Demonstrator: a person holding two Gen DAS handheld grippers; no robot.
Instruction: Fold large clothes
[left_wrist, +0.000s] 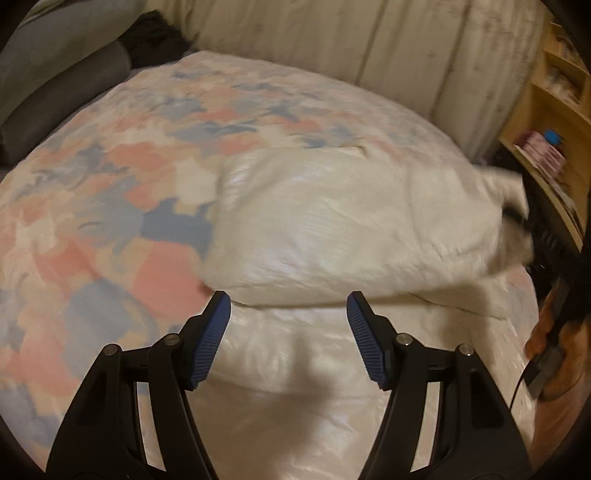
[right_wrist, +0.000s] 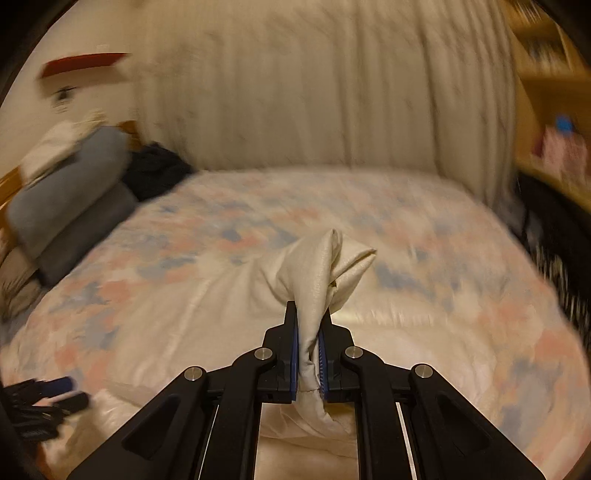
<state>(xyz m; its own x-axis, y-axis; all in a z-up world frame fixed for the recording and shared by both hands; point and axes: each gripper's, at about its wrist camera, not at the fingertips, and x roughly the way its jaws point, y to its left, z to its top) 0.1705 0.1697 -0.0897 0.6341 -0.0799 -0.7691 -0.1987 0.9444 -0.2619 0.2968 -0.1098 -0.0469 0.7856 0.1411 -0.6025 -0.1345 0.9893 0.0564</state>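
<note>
- Cream-white garment (left_wrist: 332, 229) lies spread on a bed, over a bedspread (left_wrist: 110, 192) patterned in pink, blue and beige patches.
- Seen from the left wrist, one part of the garment is raised and doubled back over the flat part that lies nearer the camera; a shadow sits under the raised edge.
- Left tool (left_wrist: 289, 332) hangs above the flat near part of the garment with its two blue-padded fingers (left_wrist: 210, 339) well apart and nothing between them.
- Right tool (right_wrist: 308, 354) is clamped on a bunched corner of the garment (right_wrist: 325, 273): the cloth is pinched between the blue pads, a puff of it sticks up past the fingertips, and a short end hangs out below them.
- From the left wrist, the held end of the garment stretches toward the right edge of the picture, where it blurs; a hand (left_wrist: 546, 354) on a dark handle shows at that edge.
- Grey pillows (right_wrist: 70, 195) are stacked at the far left of the bed, with a dark heap of cloth (right_wrist: 155, 173) just beside them.
- Pale curtain (right_wrist: 295, 92) hangs behind the bed, and wooden shelves (left_wrist: 554, 122) stand at the right.
- Much of the right wrist view is smeared by motion blur.
</note>
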